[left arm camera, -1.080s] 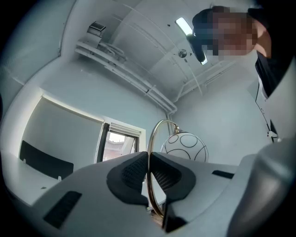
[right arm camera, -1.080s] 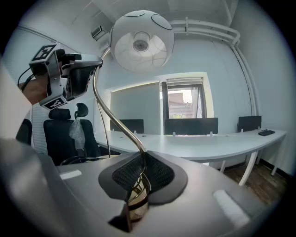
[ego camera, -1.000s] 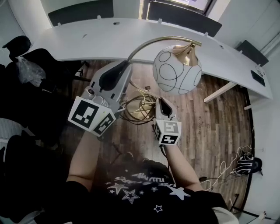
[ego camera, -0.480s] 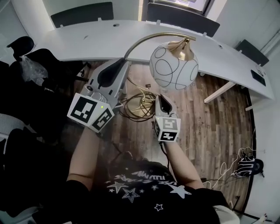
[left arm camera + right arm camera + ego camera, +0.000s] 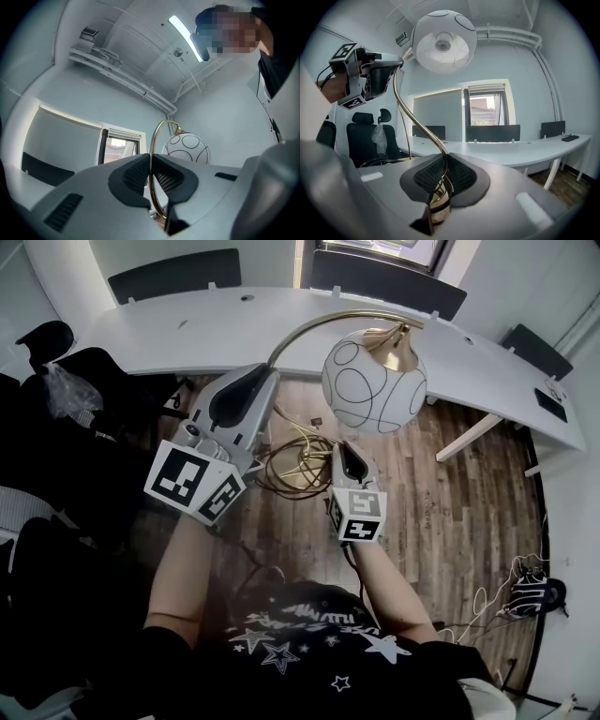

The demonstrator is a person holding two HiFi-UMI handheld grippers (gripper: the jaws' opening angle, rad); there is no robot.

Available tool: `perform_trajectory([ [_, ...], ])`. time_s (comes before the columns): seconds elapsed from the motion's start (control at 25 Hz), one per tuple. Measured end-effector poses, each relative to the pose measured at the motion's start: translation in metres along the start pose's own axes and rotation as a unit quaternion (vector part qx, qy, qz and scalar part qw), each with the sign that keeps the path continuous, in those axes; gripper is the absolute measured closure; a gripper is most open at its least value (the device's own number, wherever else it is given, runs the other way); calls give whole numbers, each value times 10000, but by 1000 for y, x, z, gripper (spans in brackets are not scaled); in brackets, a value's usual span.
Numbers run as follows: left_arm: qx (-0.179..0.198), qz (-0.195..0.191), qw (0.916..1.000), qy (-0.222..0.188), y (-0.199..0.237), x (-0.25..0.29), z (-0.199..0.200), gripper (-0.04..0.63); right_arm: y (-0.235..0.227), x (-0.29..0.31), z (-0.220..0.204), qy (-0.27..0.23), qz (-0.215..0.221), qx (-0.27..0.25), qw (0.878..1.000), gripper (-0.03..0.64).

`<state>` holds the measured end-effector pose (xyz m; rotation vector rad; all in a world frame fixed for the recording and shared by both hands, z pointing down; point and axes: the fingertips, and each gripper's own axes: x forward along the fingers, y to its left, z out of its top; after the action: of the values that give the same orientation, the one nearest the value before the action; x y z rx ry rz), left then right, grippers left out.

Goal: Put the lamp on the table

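The lamp has a white globe shade [image 5: 373,382] with thin black circles, a brass cap, a long curved brass stem [image 5: 323,322] and a brass base [image 5: 302,468] wound with cord. It hangs in the air above the wooden floor, in front of the white curved table [image 5: 169,329]. My left gripper [image 5: 266,379] is shut on the upper stem [image 5: 151,140], with the globe [image 5: 186,147] beyond it. My right gripper [image 5: 341,450] is shut on the lower stem just above the base [image 5: 440,213]. In the right gripper view the shade [image 5: 443,42] hangs overhead and the left gripper [image 5: 377,75] shows at upper left.
Black office chairs [image 5: 66,371] crowd the left, one with a plastic bag [image 5: 67,390]. More dark chairs [image 5: 384,276] stand behind the table. A small black device [image 5: 551,396] lies on the table's right end. Cables [image 5: 525,594] lie on the floor at right.
Both grippers keep their hold on the stem. The lamp has shifted only slightly in the head view.
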<state>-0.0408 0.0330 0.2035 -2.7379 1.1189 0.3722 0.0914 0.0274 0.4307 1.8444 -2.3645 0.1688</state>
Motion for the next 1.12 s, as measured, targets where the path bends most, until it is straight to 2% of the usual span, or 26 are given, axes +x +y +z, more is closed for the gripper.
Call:
perform_trajectory([
  [0.52, -14, -269, 9996, 68, 2, 3, 0, 562, 2, 4, -3, 125, -154, 13, 9998, 583],
  [0.88, 47, -92, 9999, 23, 0, 2, -7, 561, -7, 12, -6, -14, -50, -25, 10000, 582],
  [1.12, 207, -22, 9998, -13, 4, 7, -9, 562, -5, 29, -4, -58, 165, 17, 9998, 581],
])
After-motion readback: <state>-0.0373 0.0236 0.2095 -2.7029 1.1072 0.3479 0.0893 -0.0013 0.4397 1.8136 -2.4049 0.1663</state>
